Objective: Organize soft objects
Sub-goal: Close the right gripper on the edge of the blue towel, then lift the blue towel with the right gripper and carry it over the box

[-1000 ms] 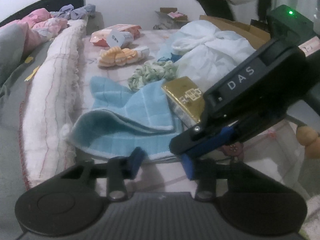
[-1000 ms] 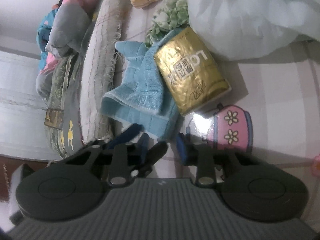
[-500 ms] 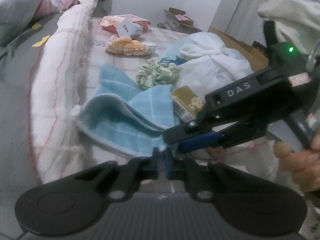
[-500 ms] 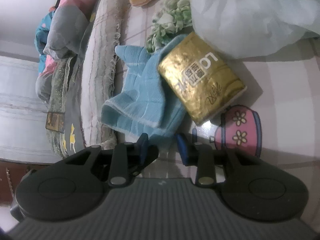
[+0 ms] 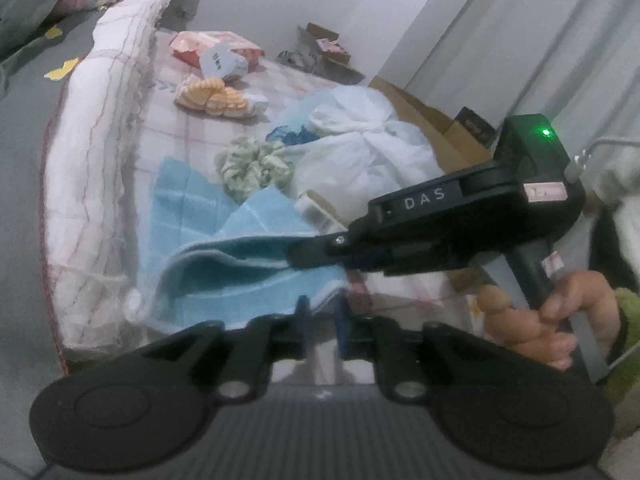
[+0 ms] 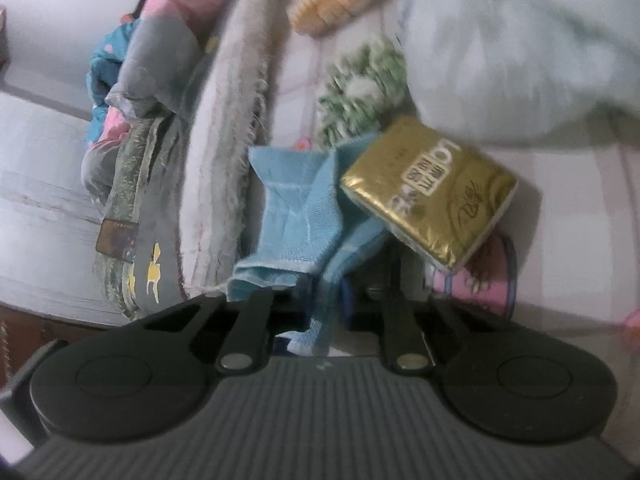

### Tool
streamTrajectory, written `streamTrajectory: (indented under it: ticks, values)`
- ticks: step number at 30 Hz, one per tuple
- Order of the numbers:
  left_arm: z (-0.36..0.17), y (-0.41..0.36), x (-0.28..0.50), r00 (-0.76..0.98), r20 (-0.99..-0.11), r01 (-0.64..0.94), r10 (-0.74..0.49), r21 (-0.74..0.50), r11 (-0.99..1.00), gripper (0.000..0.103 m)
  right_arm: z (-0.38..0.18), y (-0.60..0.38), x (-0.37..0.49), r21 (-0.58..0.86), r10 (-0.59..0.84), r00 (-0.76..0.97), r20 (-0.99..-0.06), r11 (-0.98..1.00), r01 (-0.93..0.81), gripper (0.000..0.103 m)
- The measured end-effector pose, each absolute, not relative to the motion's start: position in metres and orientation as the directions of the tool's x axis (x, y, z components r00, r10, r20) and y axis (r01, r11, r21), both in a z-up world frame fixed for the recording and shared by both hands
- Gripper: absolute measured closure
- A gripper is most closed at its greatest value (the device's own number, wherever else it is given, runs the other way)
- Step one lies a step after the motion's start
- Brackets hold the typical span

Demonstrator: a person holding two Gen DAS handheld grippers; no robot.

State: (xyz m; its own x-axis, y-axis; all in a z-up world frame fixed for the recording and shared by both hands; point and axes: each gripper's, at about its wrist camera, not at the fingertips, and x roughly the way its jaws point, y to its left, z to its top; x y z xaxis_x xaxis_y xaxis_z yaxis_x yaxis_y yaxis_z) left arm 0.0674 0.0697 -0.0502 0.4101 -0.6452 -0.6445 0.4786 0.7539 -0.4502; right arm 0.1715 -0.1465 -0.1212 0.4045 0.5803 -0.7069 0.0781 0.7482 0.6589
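A light blue towel (image 5: pixel 224 240) lies crumpled on the pink checked bed sheet (image 5: pixel 168 128). My right gripper (image 6: pixel 326 292) is shut on the towel's (image 6: pixel 296 216) near edge and lifts it; the same gripper shows in the left wrist view (image 5: pixel 308 254) reaching in from the right. My left gripper (image 5: pixel 320 312) sits just in front of the towel's edge, jaws slightly apart and empty. A gold tissue pack (image 6: pixel 428 188) rests on the towel's far side. A green-white scrunchie (image 5: pixel 252 168) lies behind the towel.
A rolled white blanket (image 5: pixel 96 152) runs along the left. An orange plush item (image 5: pixel 216 98), a white plastic bag (image 5: pixel 360 156), snack packets (image 5: pixel 216 46) and a cardboard box (image 5: pixel 424 120) lie further back. A pink flowered object (image 6: pixel 476 280) is beside the gold pack.
My right gripper closed on the towel's edge and raised it. My left gripper opened slightly from shut and moved closer to the towel.
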Motion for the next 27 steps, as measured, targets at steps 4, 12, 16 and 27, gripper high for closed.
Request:
streamTrajectory:
  ticks: [4,12,16,27]
  values:
    - [-0.042,0.079,0.070,0.434,-0.622,0.466,-0.651,-0.463,0.754,0.088,-0.108,-0.150,0.171,0.618,0.543,0.440,-0.715,0.785,0.036,0.094]
    - [-0.065,0.069,0.109,0.444,-0.689,0.376,-0.574,-0.438,0.817,0.088,-0.083,-0.162,0.158,0.551,0.494,0.484,-0.722,0.834,-0.029,0.094]
    - [-0.079,0.056,0.114,0.426,-0.729,0.372,-0.536,-0.398,0.838,0.088,-0.073,-0.170,0.148,0.543,0.493,0.501,-0.712,0.838,-0.053,0.094]
    - [-0.088,0.069,0.108,0.435,-0.735,0.339,-0.519,-0.401,0.851,0.088,-0.073,-0.142,0.158,0.608,0.620,0.427,-0.658,0.773,-0.184,0.095]
